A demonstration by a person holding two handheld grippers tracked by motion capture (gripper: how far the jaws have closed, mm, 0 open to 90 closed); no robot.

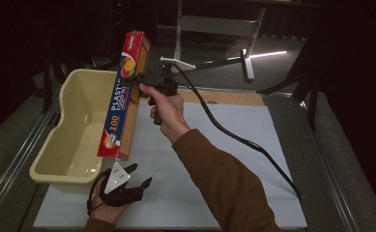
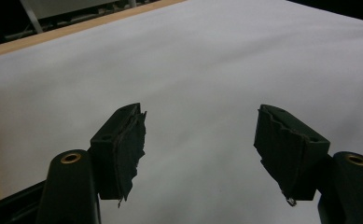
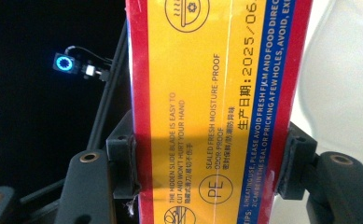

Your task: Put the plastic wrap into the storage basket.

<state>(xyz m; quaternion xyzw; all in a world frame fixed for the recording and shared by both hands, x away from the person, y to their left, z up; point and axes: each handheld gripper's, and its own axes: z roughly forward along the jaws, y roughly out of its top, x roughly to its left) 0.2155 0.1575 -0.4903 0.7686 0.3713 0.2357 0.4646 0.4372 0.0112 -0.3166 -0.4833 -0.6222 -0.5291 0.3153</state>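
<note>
A: Step? Right gripper (image 1: pixel 138 81) is clamped across the long red-and-yellow plastic-wrap box (image 1: pixel 125 96), lifted over the right wall of the cream plastic tub (image 1: pixel 55 145) at far left.

B: Left gripper (image 1: pixel 138 176) jaws apart, empty, near edge of white mat (image 1: pixel 234 145). Next, likely: lower the box into the tub, clear the rim.

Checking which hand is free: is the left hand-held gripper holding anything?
No, the left hand-held gripper has its jaws wide apart with just the bare white table cover between them.
</note>
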